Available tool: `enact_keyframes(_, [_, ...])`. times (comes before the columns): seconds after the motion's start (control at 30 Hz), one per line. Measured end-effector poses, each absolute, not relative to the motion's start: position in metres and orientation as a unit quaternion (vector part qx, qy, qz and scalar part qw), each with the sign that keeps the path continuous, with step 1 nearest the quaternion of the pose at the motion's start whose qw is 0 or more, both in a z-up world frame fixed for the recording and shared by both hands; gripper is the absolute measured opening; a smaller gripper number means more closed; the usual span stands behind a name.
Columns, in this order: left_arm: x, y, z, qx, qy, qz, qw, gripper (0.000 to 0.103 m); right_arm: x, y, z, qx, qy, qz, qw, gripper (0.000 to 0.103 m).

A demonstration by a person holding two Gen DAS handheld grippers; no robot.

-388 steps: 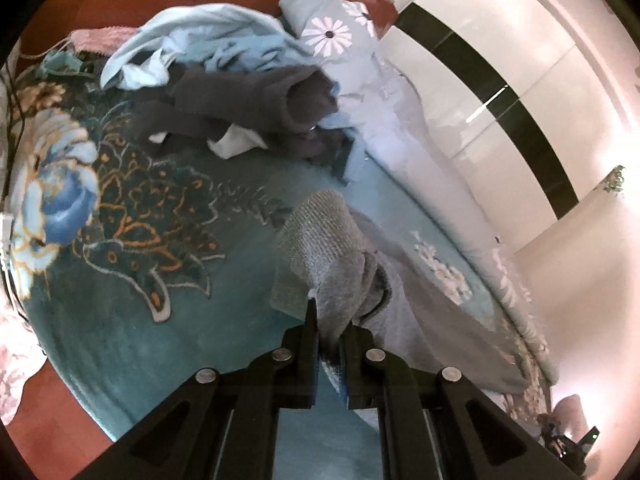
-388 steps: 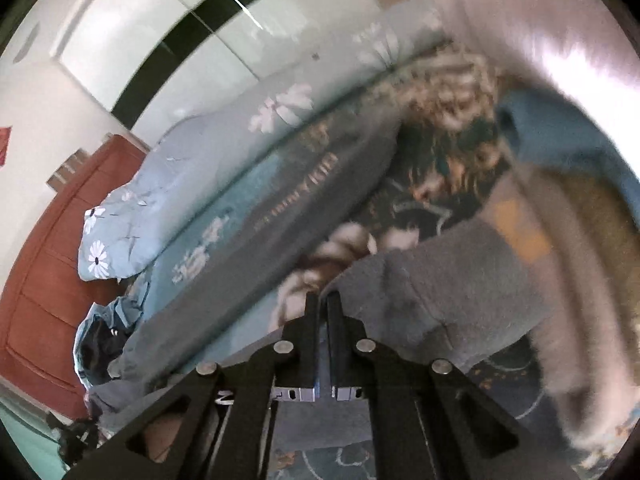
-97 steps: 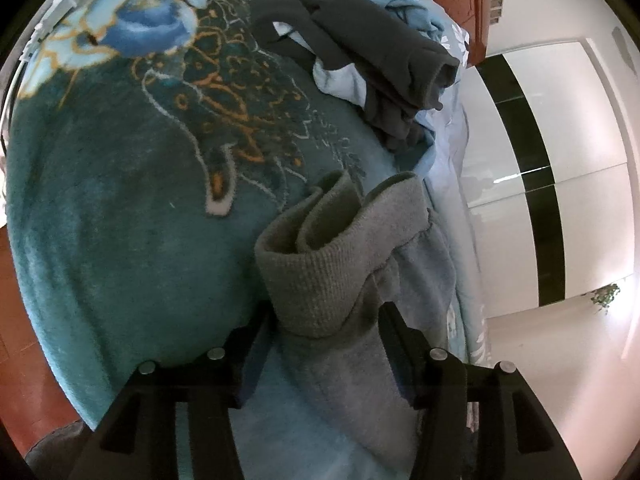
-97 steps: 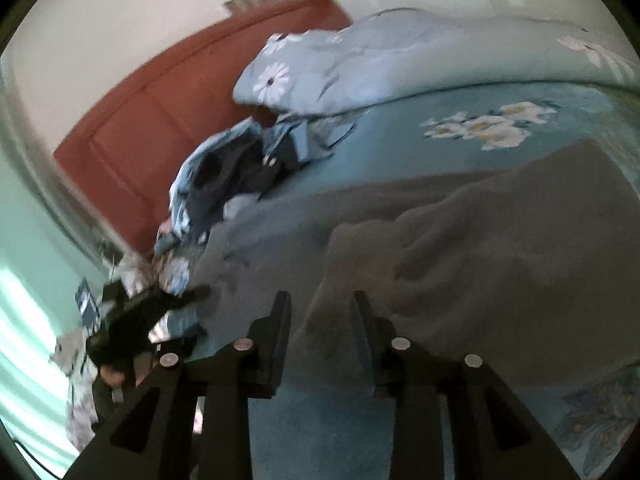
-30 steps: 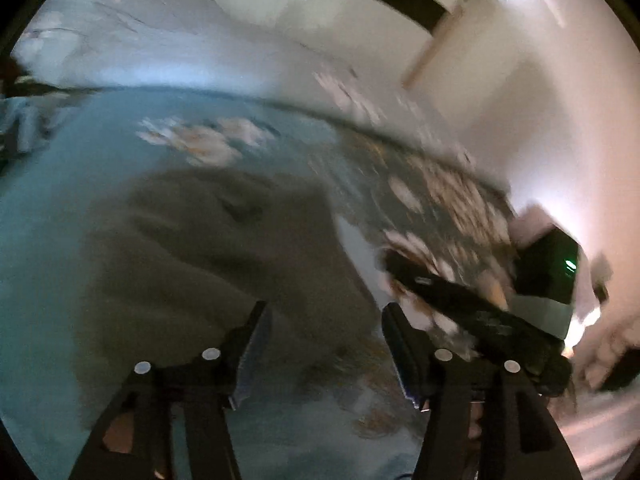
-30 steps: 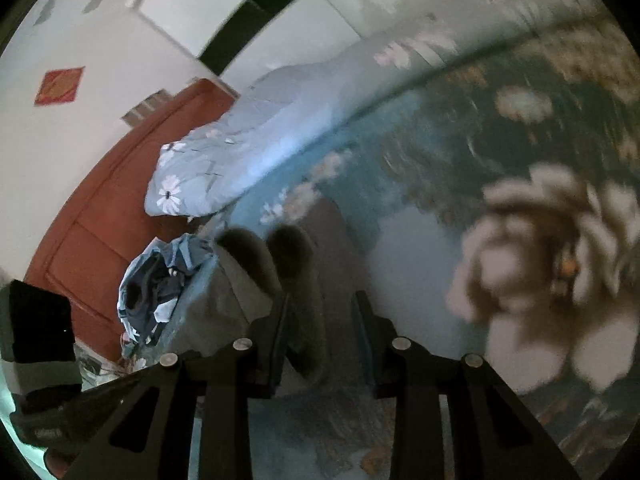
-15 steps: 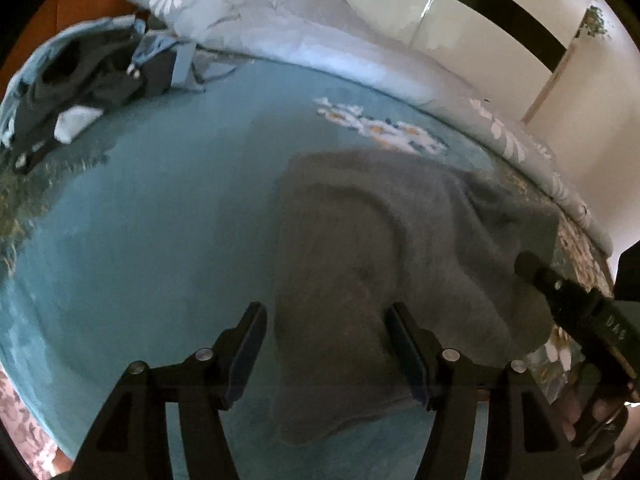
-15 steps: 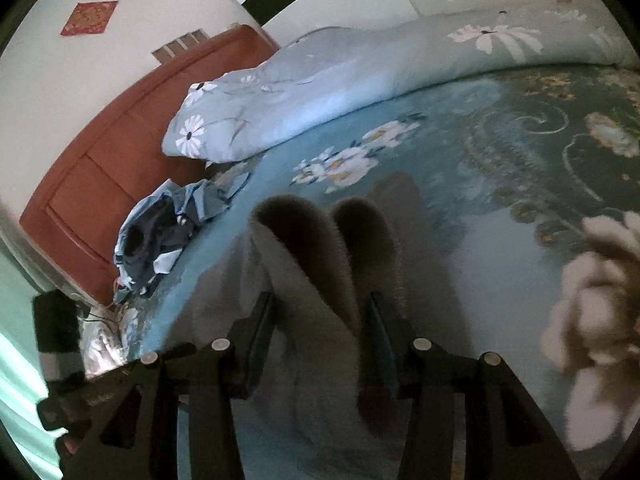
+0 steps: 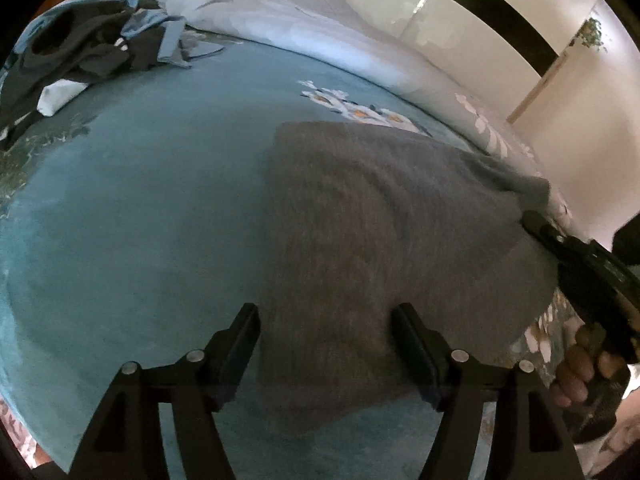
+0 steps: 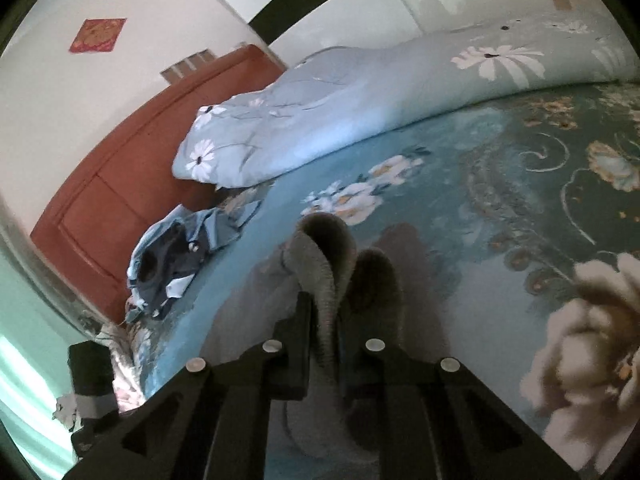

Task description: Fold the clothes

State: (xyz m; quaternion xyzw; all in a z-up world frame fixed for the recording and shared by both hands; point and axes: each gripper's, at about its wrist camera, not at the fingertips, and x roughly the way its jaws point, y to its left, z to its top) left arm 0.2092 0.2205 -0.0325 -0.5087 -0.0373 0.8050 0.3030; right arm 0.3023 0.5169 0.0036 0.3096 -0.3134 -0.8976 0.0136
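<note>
Grey knit garment (image 9: 384,240) lying folded on the teal floral blanket (image 9: 140,220), near the bed's centre, just short of the light blue daisy-print duvet (image 9: 320,28).

Left gripper (image 9: 326,344): jaws wide and opening, set astride the near edge of the garment; fabric between the fingers, pads not pressing on it.

Right gripper (image 10: 324,320): jaws closing, nearly together, pinched on a raised fold of the garment (image 10: 320,264) at its far right edge. Same tool seen in the left wrist view at far right (image 9: 532,222), with the holding hand (image 9: 576,368) below it.

Heap of unfolded dark and pale blue clothes (image 9: 80,44) well apart from the garment, toward the red-brown headboard (image 10: 120,168).
</note>
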Motion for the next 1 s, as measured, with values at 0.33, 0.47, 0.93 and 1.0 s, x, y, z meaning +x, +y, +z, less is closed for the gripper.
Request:
enact_keyframes(0.33, [0.208, 0.204, -0.007, -0.475, -0.04, 0.82, 0.317, 0.073, 0.297, 0.541, -0.044, 0.343, -0.385, -0.857, -0.014, 0.011])
enact_keyframes(0.47, [0.201, 0.202, 0.013, -0.44, -0.046, 0.839, 0.318, 0.073, 0.292, 0.542, -0.032, 0.34, -0.366, -0.866, -0.029, 0.012])
enact_keyframes(0.93, [0.213, 0.246, -0.004, -0.439, 0.007, 0.826, 0.353, 0.073, 0.308, 0.521, 0.015, 0.333, -0.268, -0.901, -0.073, 0.034])
enact_keyframes(1.0, [0.214, 0.246, 0.0, -0.434, 0.006, 0.828, 0.355, 0.073, 0.312, 0.506, 0.027, 0.316, -0.257, -0.912, -0.047, 0.035])
